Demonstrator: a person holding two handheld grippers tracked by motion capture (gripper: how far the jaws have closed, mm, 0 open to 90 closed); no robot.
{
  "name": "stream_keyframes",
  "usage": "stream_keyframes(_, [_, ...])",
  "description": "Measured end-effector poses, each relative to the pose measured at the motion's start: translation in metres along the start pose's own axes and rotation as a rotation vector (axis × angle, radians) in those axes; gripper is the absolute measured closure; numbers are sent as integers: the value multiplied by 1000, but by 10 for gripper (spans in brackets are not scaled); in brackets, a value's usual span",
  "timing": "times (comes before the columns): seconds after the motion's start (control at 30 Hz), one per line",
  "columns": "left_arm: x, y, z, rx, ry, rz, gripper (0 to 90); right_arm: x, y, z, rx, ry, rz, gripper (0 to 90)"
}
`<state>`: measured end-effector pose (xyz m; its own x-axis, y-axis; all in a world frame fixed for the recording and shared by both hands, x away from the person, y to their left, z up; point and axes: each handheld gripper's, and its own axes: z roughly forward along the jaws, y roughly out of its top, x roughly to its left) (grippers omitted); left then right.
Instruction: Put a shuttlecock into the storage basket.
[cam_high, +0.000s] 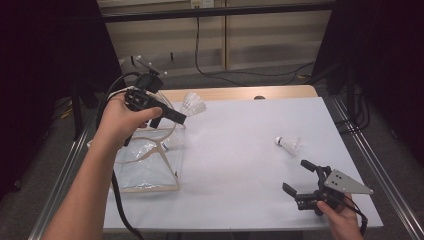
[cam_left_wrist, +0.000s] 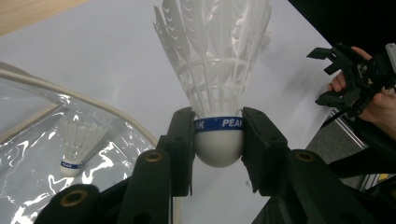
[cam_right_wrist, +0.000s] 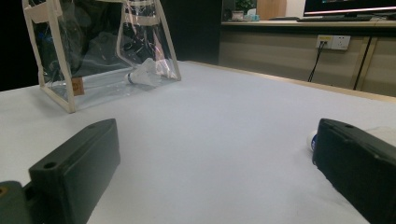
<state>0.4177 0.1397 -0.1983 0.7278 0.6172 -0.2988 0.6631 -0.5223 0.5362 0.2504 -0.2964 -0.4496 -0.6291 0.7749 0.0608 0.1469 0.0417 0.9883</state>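
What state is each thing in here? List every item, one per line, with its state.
Left claw: shut on held shuttlecock.
Right claw: open, empty.
Clear bag: open, one bagged shuttlecock inside.
Loose shuttlecock: lying on table.

White shuttlecock (cam_left_wrist: 212, 70) with blue band, black gripper (cam_left_wrist: 218, 140), clear bag (cam_high: 150, 162) with perhaps beige trim.

We take this for a lab or office room set up for recording. The tabletop (cam_high: 240, 150) is covered in plain white and framed by metal rails (cam_high: 385, 170) along its side edges. Black curtains (cam_high: 45, 60) hang at both sides. Beyond its far edge we see a long wooden counter (cam_right_wrist: 303, 51) with a wall socket (cam_right_wrist: 332, 42), trailing cables (cam_high: 210, 60) and a monitor (cam_right_wrist: 350, 7).
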Motion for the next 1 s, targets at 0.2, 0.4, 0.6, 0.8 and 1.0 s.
stream_keyframes(0.2, [2, -1, -3, -2, 8, -10, 655, 0, 0, 0, 0, 0, 0, 6])
stream_keyframes(0.4, [5, -2, -6, 2, 18, -10, 655, 0, 0, 0, 0, -1, 2, 6])
stream_keyframes(0.6, [8, -2, -9, 5, 22, -13, 655, 0, 0, 0, 0, 0, 1, 6])
stream_keyframes(0.8, [12, -4, -12, 2, 29, -20, 655, 0, 0, 0, 1, -1, 2, 6])
stream_keyframes(1.0, [15, -5, -15, 1, 37, -28, 655, 0, 0, 0, 0, -2, 1, 6])
